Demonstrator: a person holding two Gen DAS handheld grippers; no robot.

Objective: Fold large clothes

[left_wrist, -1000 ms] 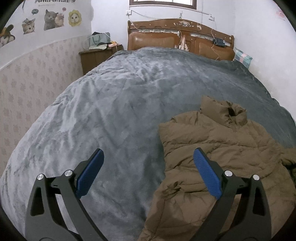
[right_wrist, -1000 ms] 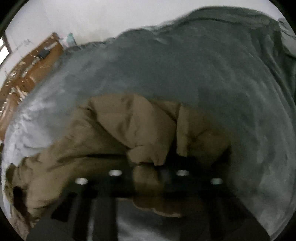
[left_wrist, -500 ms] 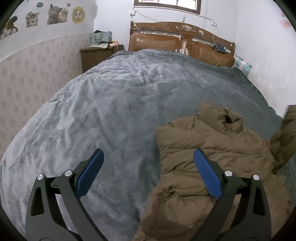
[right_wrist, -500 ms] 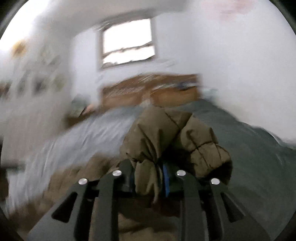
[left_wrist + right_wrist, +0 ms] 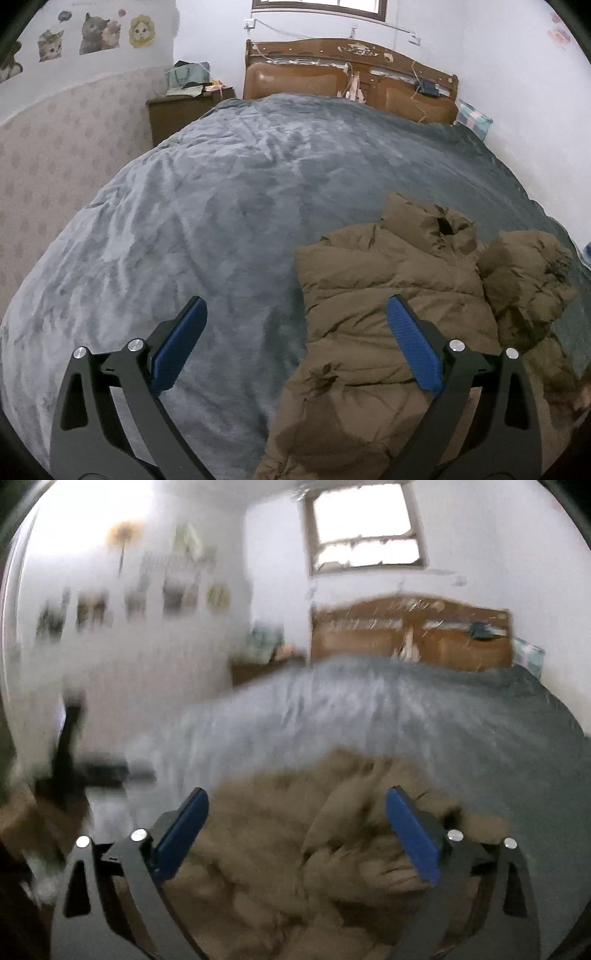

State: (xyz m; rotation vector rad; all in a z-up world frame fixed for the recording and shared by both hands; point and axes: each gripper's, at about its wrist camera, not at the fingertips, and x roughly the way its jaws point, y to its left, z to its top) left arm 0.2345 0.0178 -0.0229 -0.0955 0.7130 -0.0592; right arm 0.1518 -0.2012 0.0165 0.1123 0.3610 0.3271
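Jacket [image 5: 388,332]: puffy, soft, light, likely slippery; near bed's [image 5: 221,221] right edge.
Hold: hem corner, sleeve cuff.
Left claw [image 5: 295,339]: spread, empty.
Right claw [image 5: 293,827]: spread, empty.

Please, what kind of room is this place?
Most likely a home bedroom: a large bed under a grey blanket, a wooden headboard below a window, and a bedside cabinet. A brown padded jacket lies on the bed.

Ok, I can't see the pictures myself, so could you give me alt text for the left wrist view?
A brown puffer jacket lies crumpled on a grey bed blanket, with the open left gripper above its near left edge. Behind stand a wooden headboard and nightstand.
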